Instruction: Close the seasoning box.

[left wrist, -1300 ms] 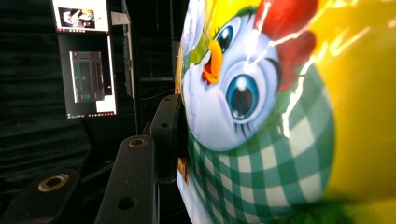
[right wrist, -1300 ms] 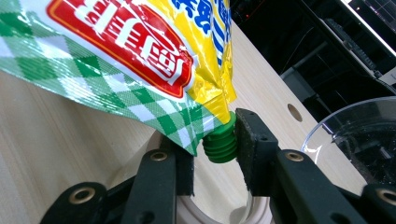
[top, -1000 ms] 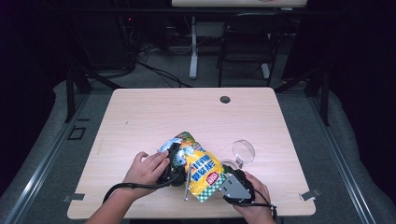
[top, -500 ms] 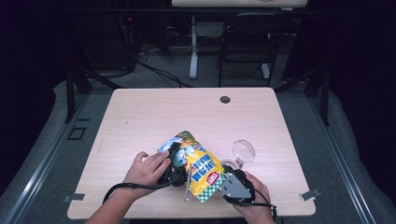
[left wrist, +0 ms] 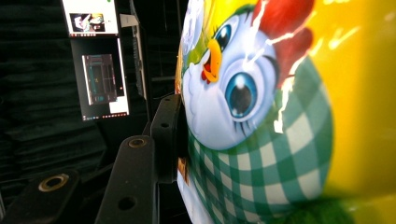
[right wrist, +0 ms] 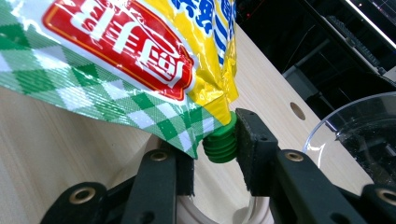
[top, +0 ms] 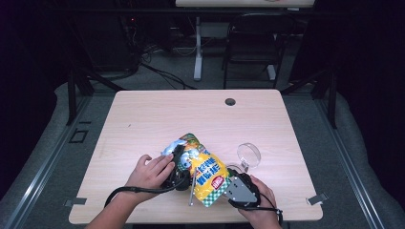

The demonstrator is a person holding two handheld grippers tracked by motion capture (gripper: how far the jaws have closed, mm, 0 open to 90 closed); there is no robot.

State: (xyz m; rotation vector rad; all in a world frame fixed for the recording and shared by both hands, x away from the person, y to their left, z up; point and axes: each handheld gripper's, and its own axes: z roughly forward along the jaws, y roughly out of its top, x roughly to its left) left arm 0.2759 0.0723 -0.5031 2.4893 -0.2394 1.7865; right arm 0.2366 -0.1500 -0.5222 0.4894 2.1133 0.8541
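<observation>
Now | pouch (top: 206,172) lies near the table's (top: 143,114) front edge | left gripper (top: 177,167) clamps its upper part | right gripper (right wrist: 215,144) pinches its green spout (right wrist: 220,142) | clear cup (top: 249,155) just beside

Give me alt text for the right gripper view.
A yellow and green-checked pouch has its green ribbed spout between the right gripper's two black jaws, above a light wooden table. A clear plastic cup shows at the right edge.
</observation>
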